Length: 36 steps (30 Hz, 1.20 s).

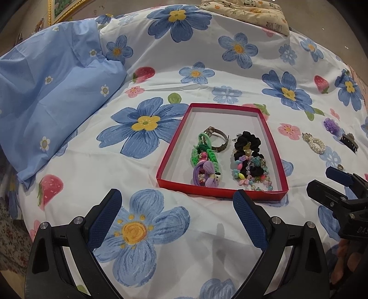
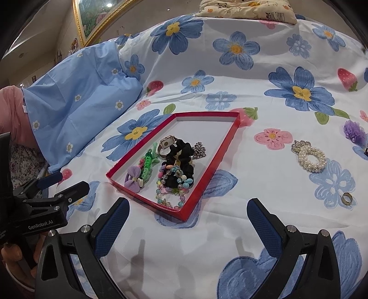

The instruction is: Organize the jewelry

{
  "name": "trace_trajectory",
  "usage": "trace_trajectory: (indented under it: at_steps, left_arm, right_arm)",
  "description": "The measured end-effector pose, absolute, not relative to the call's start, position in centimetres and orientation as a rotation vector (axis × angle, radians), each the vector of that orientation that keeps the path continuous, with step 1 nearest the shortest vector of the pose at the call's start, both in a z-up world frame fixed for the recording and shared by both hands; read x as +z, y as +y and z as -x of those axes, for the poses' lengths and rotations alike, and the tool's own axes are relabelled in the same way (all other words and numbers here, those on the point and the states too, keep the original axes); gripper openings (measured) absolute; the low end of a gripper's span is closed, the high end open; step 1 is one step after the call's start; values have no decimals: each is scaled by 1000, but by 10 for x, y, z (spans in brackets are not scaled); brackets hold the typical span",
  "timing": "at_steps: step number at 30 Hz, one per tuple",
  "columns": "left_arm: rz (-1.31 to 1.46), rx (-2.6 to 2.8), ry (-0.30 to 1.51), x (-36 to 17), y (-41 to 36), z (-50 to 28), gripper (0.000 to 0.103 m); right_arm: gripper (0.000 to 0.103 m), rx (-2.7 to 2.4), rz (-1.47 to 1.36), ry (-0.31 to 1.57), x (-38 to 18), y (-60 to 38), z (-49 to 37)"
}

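Observation:
A shallow red box (image 1: 174, 135) (image 2: 208, 165) lies on the flowered bed sheet. It holds a watch (image 1: 218, 138) (image 2: 166, 143), a green braided band (image 1: 203, 154) (image 2: 147, 169), a purple bow tie (image 2: 133, 178), black scrunchies (image 1: 247, 140) (image 2: 181, 151) and a coloured bead bracelet (image 1: 257, 177) (image 2: 170, 191). On the sheet to the right of the box lie a pearl bracelet (image 1: 316, 143) (image 2: 310, 156), a purple flower clip (image 1: 331, 125) (image 2: 354, 132), a black claw clip (image 1: 349, 140) and a ring (image 2: 346, 198). My left gripper (image 1: 177, 202) is open and empty in front of the box. My right gripper (image 2: 187, 211) is open and empty at the box's near right corner.
A light blue pillow (image 1: 50, 96) (image 2: 80, 105) lies left of the box. A cream patterned cushion (image 1: 250, 13) (image 2: 248, 9) sits at the far end of the bed. A gold picture frame (image 2: 92, 20) hangs at the back left.

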<state>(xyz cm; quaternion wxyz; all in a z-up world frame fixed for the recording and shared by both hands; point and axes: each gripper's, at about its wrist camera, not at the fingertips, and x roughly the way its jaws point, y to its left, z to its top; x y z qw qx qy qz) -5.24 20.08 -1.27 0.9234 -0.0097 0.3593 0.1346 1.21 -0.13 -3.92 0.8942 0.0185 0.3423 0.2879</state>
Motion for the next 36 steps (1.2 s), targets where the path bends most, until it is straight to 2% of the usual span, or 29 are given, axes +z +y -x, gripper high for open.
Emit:
trace_trajectory:
  at_steps: [36]
  left_arm:
    - [18, 261, 730, -15, 200, 55, 98]
  right_arm:
    - [103, 596, -40, 708, -39, -1, -13]
